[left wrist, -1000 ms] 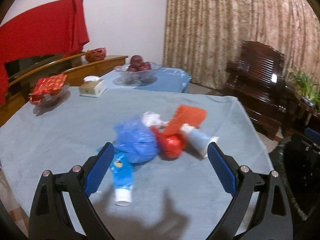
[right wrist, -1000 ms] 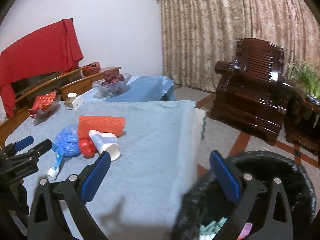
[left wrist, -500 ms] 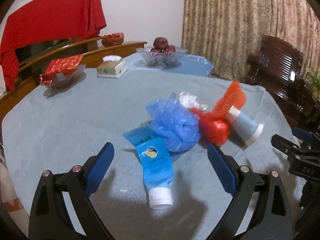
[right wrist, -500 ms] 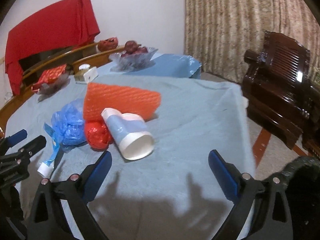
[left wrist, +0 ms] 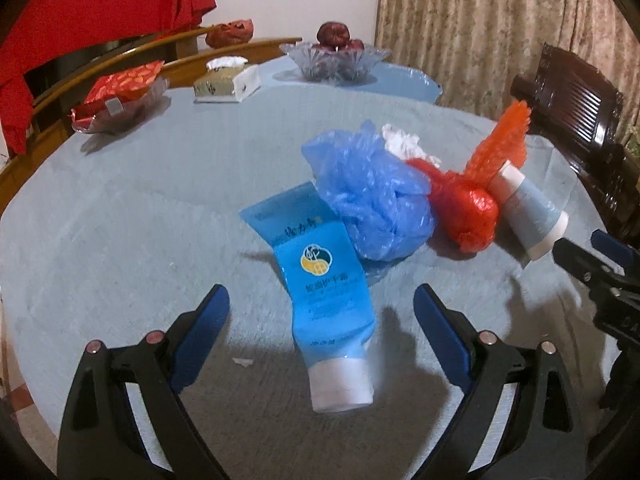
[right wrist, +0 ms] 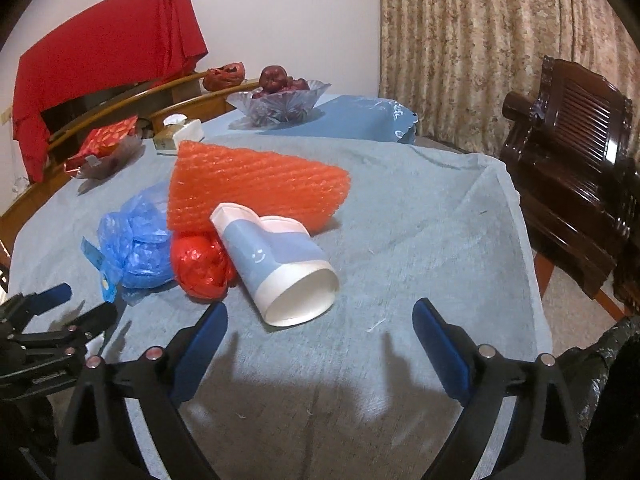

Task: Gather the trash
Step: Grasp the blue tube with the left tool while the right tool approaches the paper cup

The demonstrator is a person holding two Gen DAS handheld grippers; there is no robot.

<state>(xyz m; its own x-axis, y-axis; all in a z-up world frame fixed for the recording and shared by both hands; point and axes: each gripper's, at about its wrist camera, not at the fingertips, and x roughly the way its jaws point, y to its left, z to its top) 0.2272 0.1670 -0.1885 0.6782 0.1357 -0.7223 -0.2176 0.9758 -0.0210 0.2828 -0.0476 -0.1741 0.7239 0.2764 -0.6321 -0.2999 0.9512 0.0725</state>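
A heap of trash lies on the blue-grey tablecloth (left wrist: 120,220). It holds a blue tube (left wrist: 324,280), a crumpled blue plastic bag (left wrist: 372,200), a red bag (left wrist: 464,208), a paper cup (left wrist: 528,216) on its side, an orange foam net (left wrist: 500,148) and white tissue (left wrist: 400,142). My left gripper (left wrist: 320,300) straddles the tube. Its jaws are closing and the pads are clear of the tube. My right gripper (right wrist: 320,310) sits just before the mouth of the cup (right wrist: 276,256), its jaws closing with nothing pressed between them. Each gripper shows in the other's view.
A glass fruit bowl (left wrist: 334,60), a tissue box (left wrist: 228,82) and a dish with a red packet (left wrist: 120,92) stand at the table's far side. A black bin bag (right wrist: 616,344) hangs by the table's right edge. A dark wooden armchair (right wrist: 572,152) stands beyond.
Both grippers came down and closer to the heap. The right view swung off the bin bag onto the cup. The tube now lies between the left jaws.
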